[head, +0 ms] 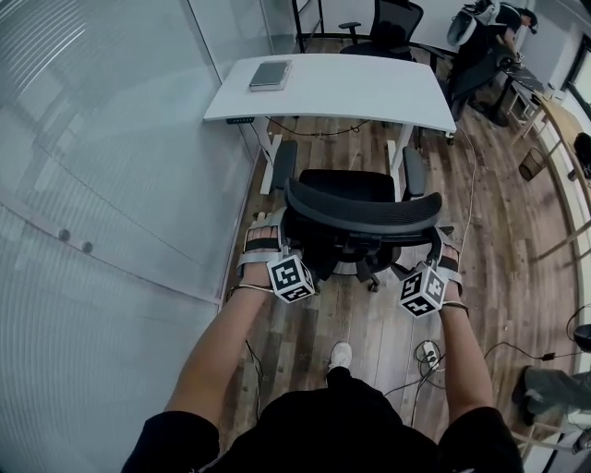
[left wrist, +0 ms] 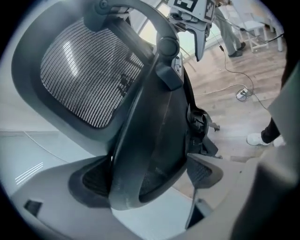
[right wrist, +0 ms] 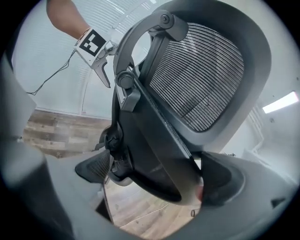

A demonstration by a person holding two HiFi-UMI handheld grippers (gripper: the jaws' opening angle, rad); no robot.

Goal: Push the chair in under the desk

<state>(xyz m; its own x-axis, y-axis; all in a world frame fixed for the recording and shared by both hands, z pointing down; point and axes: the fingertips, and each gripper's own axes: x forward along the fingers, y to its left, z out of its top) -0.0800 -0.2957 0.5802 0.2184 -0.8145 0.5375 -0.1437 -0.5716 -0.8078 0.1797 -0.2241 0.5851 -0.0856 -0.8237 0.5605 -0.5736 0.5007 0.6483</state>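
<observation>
A black mesh office chair (head: 360, 217) stands on the wood floor in front of the white desk (head: 369, 92), its seat partly under the desk's front edge and its backrest towards me. My left gripper (head: 280, 244) clamps the backrest's left rim and my right gripper (head: 434, 253) clamps its right rim. In the left gripper view the backrest frame (left wrist: 140, 140) fills the gap in the left gripper (left wrist: 146, 180). In the right gripper view the backrest (right wrist: 197, 70) sits the same way in the right gripper (right wrist: 159, 180). Each gripper also shows in the other's view.
A grey laptop (head: 270, 74) lies on the desk's left part. A glass wall (head: 111, 166) runs along the left. A power strip (head: 427, 351) and cables lie on the floor near my shoe (head: 340, 354). Another chair (head: 388, 28) and a person (head: 489, 42) are beyond the desk.
</observation>
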